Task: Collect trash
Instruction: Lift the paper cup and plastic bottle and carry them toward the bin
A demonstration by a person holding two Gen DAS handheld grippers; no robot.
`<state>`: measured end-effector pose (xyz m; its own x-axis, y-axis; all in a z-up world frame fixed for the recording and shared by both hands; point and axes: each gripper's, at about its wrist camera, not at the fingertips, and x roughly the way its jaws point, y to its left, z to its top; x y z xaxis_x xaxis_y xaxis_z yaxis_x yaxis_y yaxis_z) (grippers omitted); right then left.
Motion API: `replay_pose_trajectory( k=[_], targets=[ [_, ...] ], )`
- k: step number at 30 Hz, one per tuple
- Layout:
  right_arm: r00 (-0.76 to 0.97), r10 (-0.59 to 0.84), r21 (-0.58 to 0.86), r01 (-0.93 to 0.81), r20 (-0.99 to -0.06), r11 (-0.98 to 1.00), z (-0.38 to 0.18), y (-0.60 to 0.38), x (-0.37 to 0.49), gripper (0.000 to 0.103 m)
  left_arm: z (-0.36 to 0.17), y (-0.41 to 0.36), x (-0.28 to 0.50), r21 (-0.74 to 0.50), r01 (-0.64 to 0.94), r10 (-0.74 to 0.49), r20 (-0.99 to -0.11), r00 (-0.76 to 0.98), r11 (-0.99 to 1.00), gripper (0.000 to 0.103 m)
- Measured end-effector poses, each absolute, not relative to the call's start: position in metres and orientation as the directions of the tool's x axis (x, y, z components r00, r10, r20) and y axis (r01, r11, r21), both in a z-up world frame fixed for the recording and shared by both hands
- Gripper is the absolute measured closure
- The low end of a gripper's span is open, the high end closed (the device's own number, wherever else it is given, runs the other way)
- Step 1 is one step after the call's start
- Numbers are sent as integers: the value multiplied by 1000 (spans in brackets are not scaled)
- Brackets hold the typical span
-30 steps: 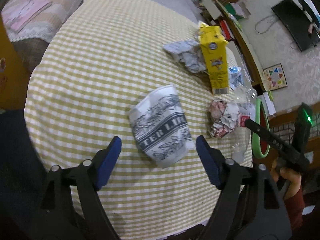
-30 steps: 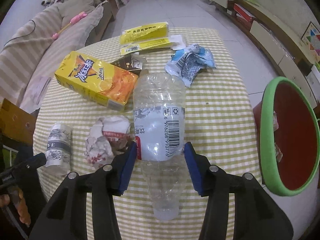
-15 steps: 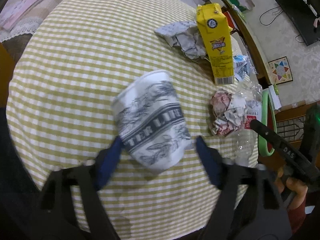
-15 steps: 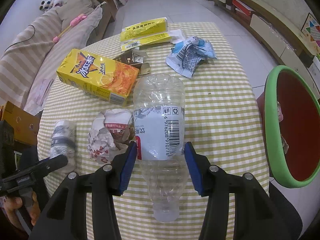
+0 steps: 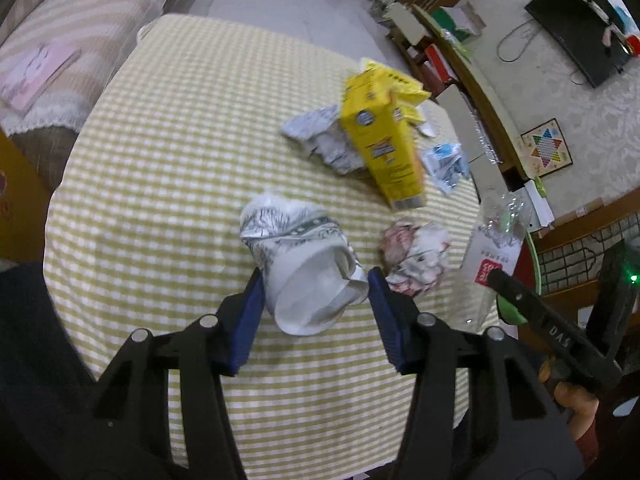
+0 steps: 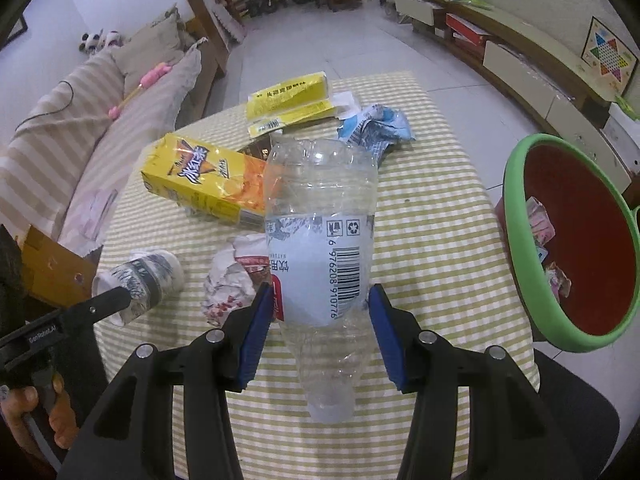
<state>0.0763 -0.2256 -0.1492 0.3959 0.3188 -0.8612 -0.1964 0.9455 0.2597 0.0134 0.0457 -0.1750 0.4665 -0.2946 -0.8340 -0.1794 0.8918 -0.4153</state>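
Observation:
A crumpled paper cup [image 5: 304, 264] with grey print sits between the blue pads of my left gripper [image 5: 316, 292]. The jaws are closing, the pads press its sides in, and its open mouth faces the camera just above the checked tablecloth [image 5: 180, 140]. The right wrist view shows the same cup [image 6: 148, 276] at the lower left. My right gripper [image 6: 318, 304] is shut on a clear plastic bottle [image 6: 320, 220] with a pale blue label, held over the table. A green-rimmed red bin [image 6: 516, 216] stands to the right of the table, with scraps inside.
On the table lie a yellow drink carton [image 6: 200, 188], a crumpled red-and-white paper ball [image 6: 232, 280], a blue-and-white wrapper [image 6: 376, 128], yellow packets [image 6: 292, 96] and a grey wrapper [image 5: 324, 140]. A striped sofa [image 6: 100, 128] runs along the left. A low cabinet lines the right wall.
The left jaws have closed from wide apart onto the paper cup, crushing it, and it has tipped up off the cloth. The right gripper kept hold of the bottle and shifted slightly.

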Motion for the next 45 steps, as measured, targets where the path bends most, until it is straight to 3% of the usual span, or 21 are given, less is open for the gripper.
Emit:
replay_pose_trajectory(
  k=[2, 45],
  targets=[
    [400, 322, 264, -194, -858, 945, -147, -227, 74, 55, -169, 41, 14, -423, -168, -304, -828, 472, 891, 60],
    [514, 357, 365, -90, -780, 927, -113, -299, 49, 55, -103, -60, 33, -329, 45, -300, -783, 544, 943, 60]
  ],
)
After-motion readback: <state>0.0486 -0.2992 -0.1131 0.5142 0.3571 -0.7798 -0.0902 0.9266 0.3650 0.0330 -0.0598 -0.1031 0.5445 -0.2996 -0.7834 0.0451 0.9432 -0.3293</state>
